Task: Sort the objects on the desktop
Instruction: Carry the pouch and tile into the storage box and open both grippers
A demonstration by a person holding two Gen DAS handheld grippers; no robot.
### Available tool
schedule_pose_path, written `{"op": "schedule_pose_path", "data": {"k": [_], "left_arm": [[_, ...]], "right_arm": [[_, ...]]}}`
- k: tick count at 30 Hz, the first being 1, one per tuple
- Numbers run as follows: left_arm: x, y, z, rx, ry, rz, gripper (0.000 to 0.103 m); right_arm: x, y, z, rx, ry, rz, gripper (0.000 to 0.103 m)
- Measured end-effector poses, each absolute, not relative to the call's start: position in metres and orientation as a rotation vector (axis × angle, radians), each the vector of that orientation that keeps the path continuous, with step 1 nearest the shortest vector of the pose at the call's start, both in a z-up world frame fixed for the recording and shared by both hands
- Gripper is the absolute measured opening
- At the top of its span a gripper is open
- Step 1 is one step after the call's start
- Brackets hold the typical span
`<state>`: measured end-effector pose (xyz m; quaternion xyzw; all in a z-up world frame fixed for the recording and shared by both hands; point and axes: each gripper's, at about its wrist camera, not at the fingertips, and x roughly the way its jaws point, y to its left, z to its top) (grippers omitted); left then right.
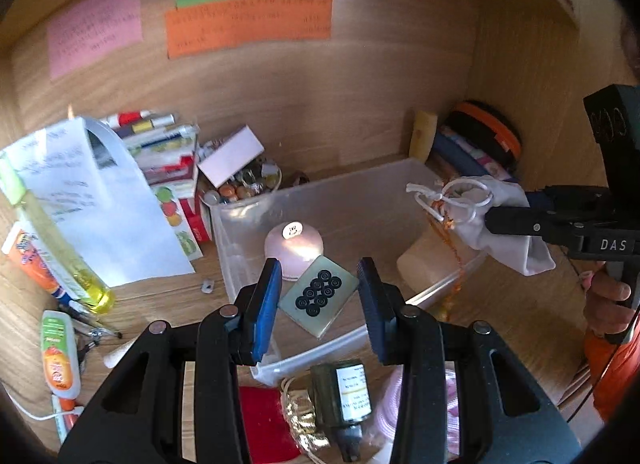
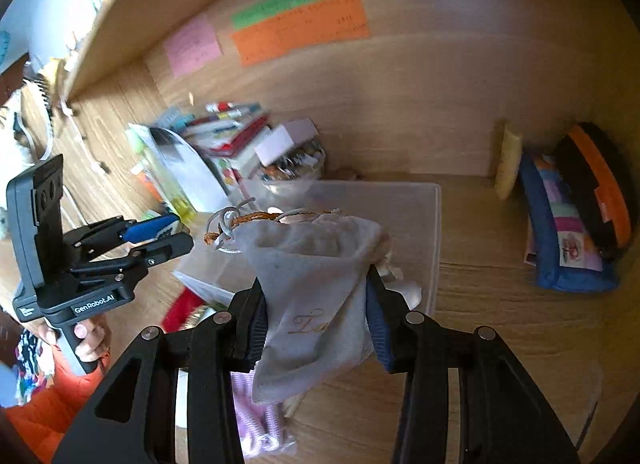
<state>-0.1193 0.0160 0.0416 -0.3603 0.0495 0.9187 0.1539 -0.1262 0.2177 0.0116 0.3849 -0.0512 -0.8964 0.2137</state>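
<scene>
A: Left gripper (image 1: 318, 296), left wrist view: jaws apart, nothing between them. Below, clear bin (image 1: 448, 180) holding pink dome (image 1: 294, 246) and dotted card (image 1: 318, 296). Paper sheet (image 1: 100, 208) at left, clutter behind it blurred.

B: Right gripper (image 2: 316, 324), right wrist view: clamped on grey pouch (image 2: 312, 284) at centre, over the bin's near edge. Long axis upright, drawstring mouth pointing up-left. Its lettering is partly cut off.

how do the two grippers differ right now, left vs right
The right gripper is shut on a pale drawstring pouch, held above the clear plastic bin; the left gripper holds nothing. The left gripper's blue pads stand bare with a gap; the right gripper's are mostly hidden by cloth. Both are black, hand-held and point down toward the bin.
</scene>
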Motion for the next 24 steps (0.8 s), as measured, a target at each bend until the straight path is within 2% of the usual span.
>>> {"op": "schedule_pose_path", "data": {"k": [5, 9, 19, 22, 24], "left_arm": [[-0.134, 0.020, 0.026, -1.085, 0.166, 2.593, 0.039], [-0.141, 0.024, 0.015, -1.117, 0.181, 2.557, 0.039], [-0.151, 0.024, -0.002, -1.178, 0.198, 2.506, 0.039], [-0.154, 0.022, -0.006, -1.204, 0.184, 2.486, 0.039], [-0.154, 0.021, -0.007, -1.212, 0.180, 2.478, 0.039]], "right_arm": [[-0.143, 0.216, -0.004, 1.149, -0.103, -2.458, 0.040], [-0.145, 0.205, -0.003, 1.145, 0.005, -2.451, 0.044], [-0.158, 0.175, -0.010, 1.155, 0.263, -2.495, 0.046], [-0.161, 0.168, -0.012, 1.154, 0.310, -2.497, 0.049], [-0.161, 0.166, -0.013, 1.155, 0.322, -2.485, 0.056]]}}
